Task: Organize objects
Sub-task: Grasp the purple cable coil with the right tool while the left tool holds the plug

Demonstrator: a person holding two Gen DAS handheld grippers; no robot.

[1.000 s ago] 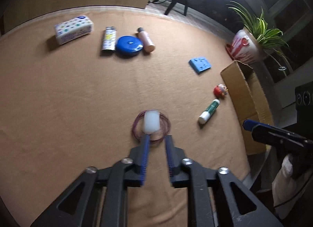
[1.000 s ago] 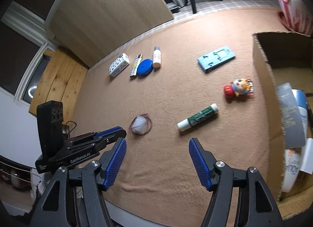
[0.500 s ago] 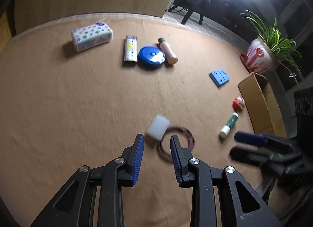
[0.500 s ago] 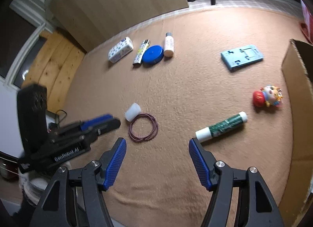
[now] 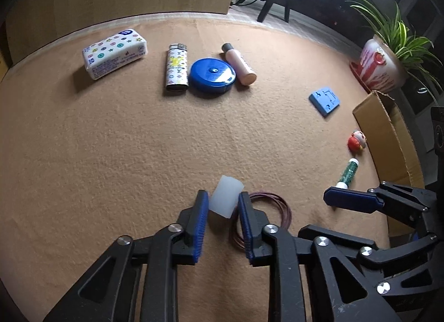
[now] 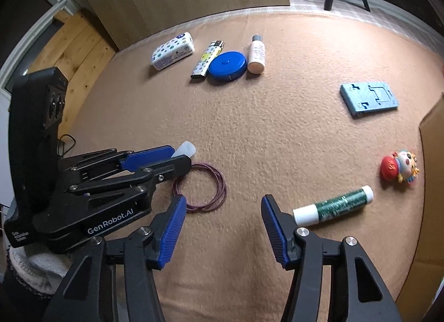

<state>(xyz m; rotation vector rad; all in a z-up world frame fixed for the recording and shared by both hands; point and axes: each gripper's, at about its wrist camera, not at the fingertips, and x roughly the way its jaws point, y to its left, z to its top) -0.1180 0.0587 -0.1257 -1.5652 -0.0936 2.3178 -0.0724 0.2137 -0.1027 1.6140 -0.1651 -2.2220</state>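
Now the biggest thing in view, the tan cloth (image 5: 138,155), lies under both tongs, and the cardboard box (image 5: 388,139) stands well off to the right of them, beyond the right tongs. Neither looks any different from a second ago.

What has changed is the tongs themselves. The left gripper (image 5: 222,204) has dropped closer to the cloth and slid forward, so the thing that lay ahead of its tips half a second ago now sits between them. Its jaws are closing, and both blue pads appear to touch the sides of the piece, so we read it as grasping rather than merely straddling. The right gripper (image 6: 222,200) has come in close beside the left one; its jaws are closing too, but they stand wide and have only cloth between them, so it holds nothing.

Next in size, the wire ring (image 6: 200,166) lies flat just ahead of the right tongs' left finger and under the left tongs' right finger. A second ago the small piece rested on top of this ring; it is now clear of it, to the ring's left. The glue stick (image 6: 335,204) lies just beside the right tongs' right finger, untouched.

Smallest, the white block (image 5: 226,200) is the task's thing of the moment, pinched at the left tongs' tips, low over the cloth. We judge the pick is nearly made, and lifting it away to sort comes next.
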